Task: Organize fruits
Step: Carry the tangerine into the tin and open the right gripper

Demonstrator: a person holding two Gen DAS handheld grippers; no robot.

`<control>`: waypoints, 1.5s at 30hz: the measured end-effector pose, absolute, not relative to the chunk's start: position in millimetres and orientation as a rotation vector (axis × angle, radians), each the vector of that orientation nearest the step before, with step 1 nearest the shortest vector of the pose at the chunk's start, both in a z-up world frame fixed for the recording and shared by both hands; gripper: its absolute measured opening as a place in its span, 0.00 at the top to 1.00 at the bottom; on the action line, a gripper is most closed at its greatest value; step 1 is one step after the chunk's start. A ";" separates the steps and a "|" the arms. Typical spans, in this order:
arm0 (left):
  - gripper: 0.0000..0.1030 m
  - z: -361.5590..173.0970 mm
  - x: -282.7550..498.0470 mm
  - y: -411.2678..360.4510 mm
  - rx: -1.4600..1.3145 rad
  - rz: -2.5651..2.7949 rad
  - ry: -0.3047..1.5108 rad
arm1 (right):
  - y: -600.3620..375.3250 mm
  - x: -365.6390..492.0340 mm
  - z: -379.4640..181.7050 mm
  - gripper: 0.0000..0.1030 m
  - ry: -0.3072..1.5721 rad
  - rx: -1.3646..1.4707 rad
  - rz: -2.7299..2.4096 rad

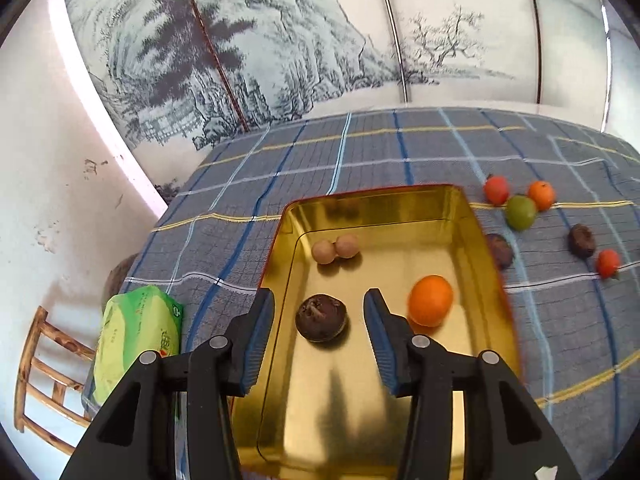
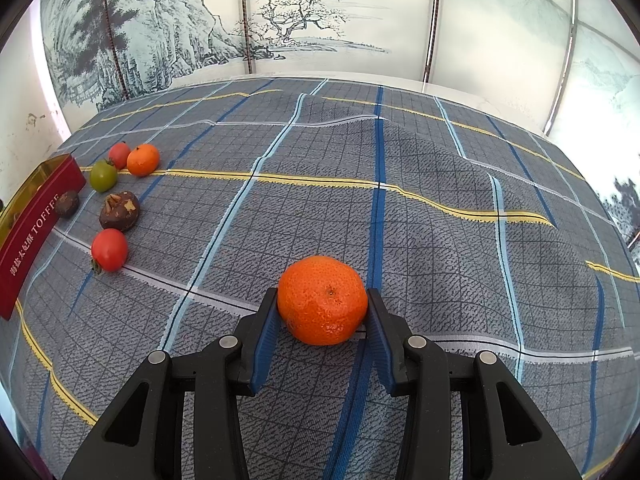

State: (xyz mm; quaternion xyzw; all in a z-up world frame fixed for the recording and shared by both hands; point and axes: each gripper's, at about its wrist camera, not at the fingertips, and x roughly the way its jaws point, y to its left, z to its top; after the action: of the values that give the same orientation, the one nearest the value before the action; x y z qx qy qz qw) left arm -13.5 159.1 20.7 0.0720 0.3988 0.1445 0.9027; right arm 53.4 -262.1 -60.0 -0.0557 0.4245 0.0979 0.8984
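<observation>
A gold tin tray point(image 1: 480, 240) with red outer walls point(image 2: 36, 220) lies on the checked cloth. In it are a dark brown fruit point(image 1: 321, 317), an orange point(image 1: 431, 300) and two small tan fruits point(image 1: 335, 249). My left gripper point(image 1: 319, 300) is open above the tray, its fingers either side of the dark fruit without touching it. My right gripper point(image 2: 322, 300) is shut on a mandarin point(image 2: 322, 300) at the cloth. Loose fruits lie right of the tray: red ones point(image 2: 109, 249), a green one point(image 2: 103, 176), an orange one point(image 2: 143, 159), dark ones point(image 2: 119, 211).
A green packet point(image 1: 136, 340) lies at the table's left edge, with a wooden chair point(image 1: 40, 376) beyond it. A painted landscape screen point(image 2: 280, 20) stands behind the table. The cloth point(image 2: 440, 200) is rumpled toward the right.
</observation>
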 end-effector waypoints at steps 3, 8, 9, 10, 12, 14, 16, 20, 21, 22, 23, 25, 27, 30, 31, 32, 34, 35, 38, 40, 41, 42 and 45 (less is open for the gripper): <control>0.56 29.8 -27.4 151.3 0.142 0.314 0.801 | -262.8 53.5 -60.1 0.59 0.877 -0.122 0.199; 0.55 43.2 -41.3 151.0 0.105 0.344 0.771 | -264.0 53.8 -60.3 0.59 0.882 -0.117 0.192; 0.55 44.8 -43.3 152.2 0.097 0.348 0.767 | -263.7 53.5 -60.1 0.59 0.884 -0.114 0.190; 0.55 46.0 -45.3 152.6 0.091 0.353 0.763 | -264.0 53.6 -59.9 0.59 0.888 -0.109 0.189; 0.55 47.1 -47.3 153.9 0.089 0.356 0.757 | -264.1 52.7 -59.0 0.59 0.894 -0.094 0.192; 0.55 47.4 -49.3 154.3 0.090 0.364 0.751 | -263.3 51.6 -57.7 0.59 0.904 -0.075 0.203; 0.55 46.6 -51.1 155.3 0.087 0.364 0.748 | -259.9 47.4 -55.1 0.59 0.901 -0.072 0.215; 0.54 43.8 -53.6 158.3 0.073 0.365 0.754 | -241.1 37.4 -43.4 0.59 0.884 -0.087 0.263; 0.54 43.4 -54.3 159.0 0.070 0.363 0.755 | -235.1 35.6 -39.7 0.59 0.879 -0.092 0.279; 0.53 42.9 -55.4 159.8 0.066 0.365 0.756 | -227.4 33.6 -34.9 0.59 0.873 -0.098 0.298; 0.53 42.4 -56.4 160.7 0.063 0.366 0.757 | -219.3 32.0 -29.8 0.59 0.866 -0.102 0.318; 0.51 41.9 -58.5 162.6 0.061 0.370 0.758 | -201.4 28.5 -19.9 0.59 0.854 -0.109 0.366; 0.49 41.5 -61.2 165.1 0.055 0.373 0.759 | -179.9 19.8 -11.0 0.59 0.838 -0.125 0.410; 0.47 42.2 -66.8 170.8 0.044 0.389 0.754 | -146.6 10.5 2.1 0.59 0.814 -0.155 0.484; 0.47 42.4 -68.7 173.4 0.040 0.396 0.754 | -135.8 7.5 6.1 0.59 0.809 -0.163 0.508; 0.46 42.3 -70.9 176.4 0.034 0.401 0.755 | -124.4 5.0 10.2 0.59 0.804 -0.171 0.532; 0.45 41.9 -75.0 182.5 0.026 0.414 0.758 | -102.2 0.0 18.8 0.59 0.796 -0.176 0.584; 0.45 41.8 -76.6 185.2 0.025 0.419 0.759 | -92.1 -1.7 22.5 0.59 0.795 -0.172 0.610; 0.44 39.8 -82.7 193.9 0.013 0.431 0.769 | -66.1 -5.4 28.7 0.59 0.796 -0.167 0.667; 0.44 38.1 -86.2 197.3 0.009 0.437 0.770 | -47.4 -6.3 31.3 0.59 0.802 -0.167 0.705; 0.44 37.4 -88.4 198.7 0.008 0.440 0.773 | -37.5 -6.0 31.8 0.59 0.806 -0.170 0.721; 0.44 36.6 -90.6 198.9 0.007 0.441 0.774 | -30.7 -6.4 31.7 0.59 0.806 -0.173 0.729; 0.44 36.6 -96.2 200.7 -0.004 0.435 0.776 | -6.0 -7.8 34.2 0.59 0.805 -0.197 0.765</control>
State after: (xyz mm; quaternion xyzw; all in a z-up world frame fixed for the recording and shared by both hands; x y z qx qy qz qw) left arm -96.2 200.7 36.6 -0.0021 0.3752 0.2106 0.9027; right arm -7.8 -6.0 34.2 -0.0934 0.3815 0.3626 0.8452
